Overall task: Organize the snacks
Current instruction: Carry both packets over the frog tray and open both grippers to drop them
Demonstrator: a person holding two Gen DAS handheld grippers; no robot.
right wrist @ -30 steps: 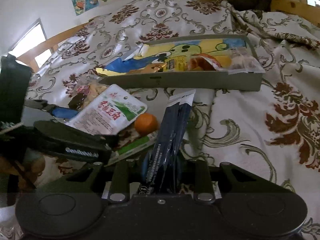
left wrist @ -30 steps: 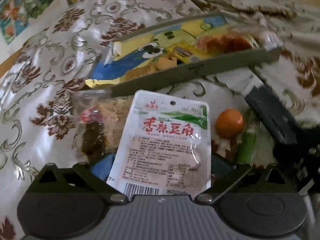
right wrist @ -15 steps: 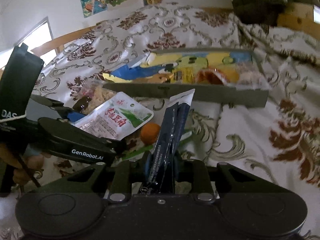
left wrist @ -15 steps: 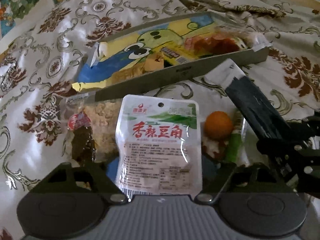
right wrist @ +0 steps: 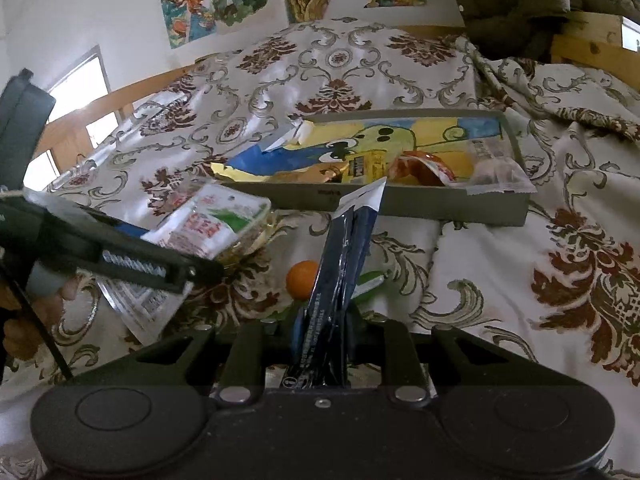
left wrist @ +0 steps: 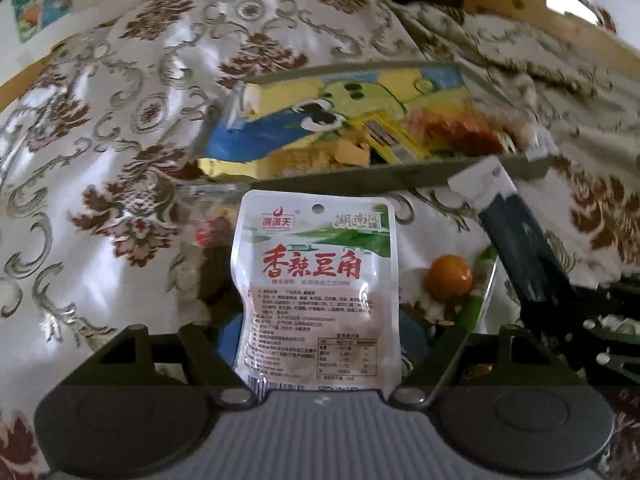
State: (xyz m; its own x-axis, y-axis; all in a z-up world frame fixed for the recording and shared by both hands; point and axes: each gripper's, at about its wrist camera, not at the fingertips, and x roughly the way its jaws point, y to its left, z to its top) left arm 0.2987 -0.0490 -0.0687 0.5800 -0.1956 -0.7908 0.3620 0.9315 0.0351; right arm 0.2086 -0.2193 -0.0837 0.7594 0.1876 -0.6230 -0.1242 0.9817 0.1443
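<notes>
My left gripper is shut on a white snack packet with red Chinese print and holds it upright above the bed. My right gripper is shut on a long dark blue packet with a white end, which also shows in the left wrist view. A grey tray lies ahead of both; its wall also shows in the left wrist view. It holds a big yellow and blue cartoon bag, a red packet and a clear packet.
An orange ball-shaped snack and a green-edged packet lie on the patterned bedspread below the grippers, beside a clear bag of brown snacks. Posters hang on the wall behind. A wooden bed frame runs at the right.
Both grippers have risen and moved toward the tray with their packets held. The white packet sits higher over the loose snacks, and the dark packet's tip now overlaps the tray's near wall.
</notes>
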